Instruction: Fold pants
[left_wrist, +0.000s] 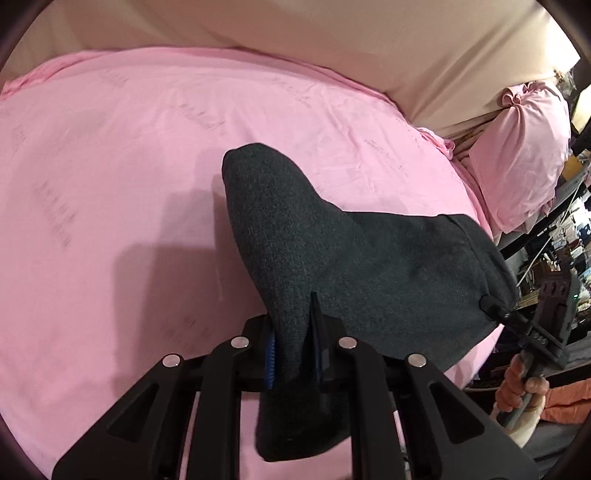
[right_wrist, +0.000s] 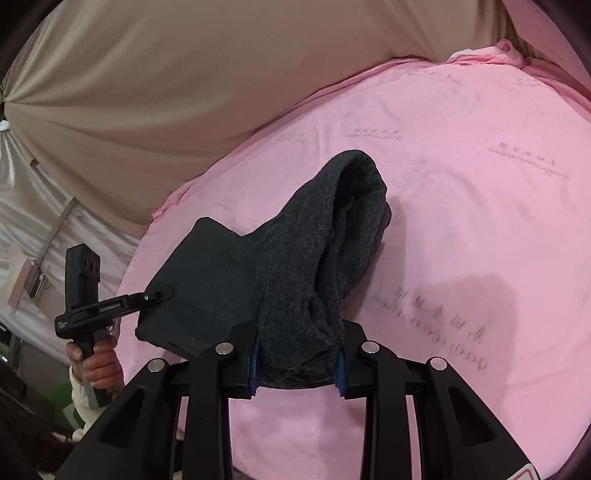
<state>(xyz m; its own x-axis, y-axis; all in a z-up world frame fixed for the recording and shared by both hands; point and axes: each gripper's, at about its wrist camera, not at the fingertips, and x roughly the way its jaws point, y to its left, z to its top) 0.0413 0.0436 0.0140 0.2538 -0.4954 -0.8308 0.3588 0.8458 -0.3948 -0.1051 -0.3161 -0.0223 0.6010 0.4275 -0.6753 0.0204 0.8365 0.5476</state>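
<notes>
Hanging between two grippers, the pants (left_wrist: 332, 251) are dark grey knit, lifted clear of a pink sheet (left_wrist: 110, 166) that covers the surface below; whether that surface is a bed or a bench cannot be told. In the left wrist view the cloth rises to a rounded hump toward the far side, then spreads rightward as a flatter panel with a seamed edge; a loose end droops down behind the fingers. The left gripper (left_wrist: 291, 354) is clenched on a narrow bunch of this cloth, its blue-padded fingers (left_wrist: 270, 358) pressing the fabric from both sides. In the right wrist view the right gripper (right_wrist: 299, 360) grasps a thicker gathered fold, blue pads showing at each side of the bunch; above it the pants stand up in a tall folded ridge. Each camera also catches the other tool: the right gripper (left_wrist: 495, 306) pinches the far right corner of the panel in the left view, held by a hand (left_wrist: 521, 387) with a pale sleeve; the left gripper (right_wrist: 162, 295) pinches the panel's left edge in the right view, gripped by a hand (right_wrist: 99, 369). Faint printed lettering dots the sheet; shadows fall on it beneath the cloth. Beyond the sheet hangs a beige drape (right_wrist: 184, 92); a pink pillow (left_wrist: 517, 162) sits at the far right of the left view.
</notes>
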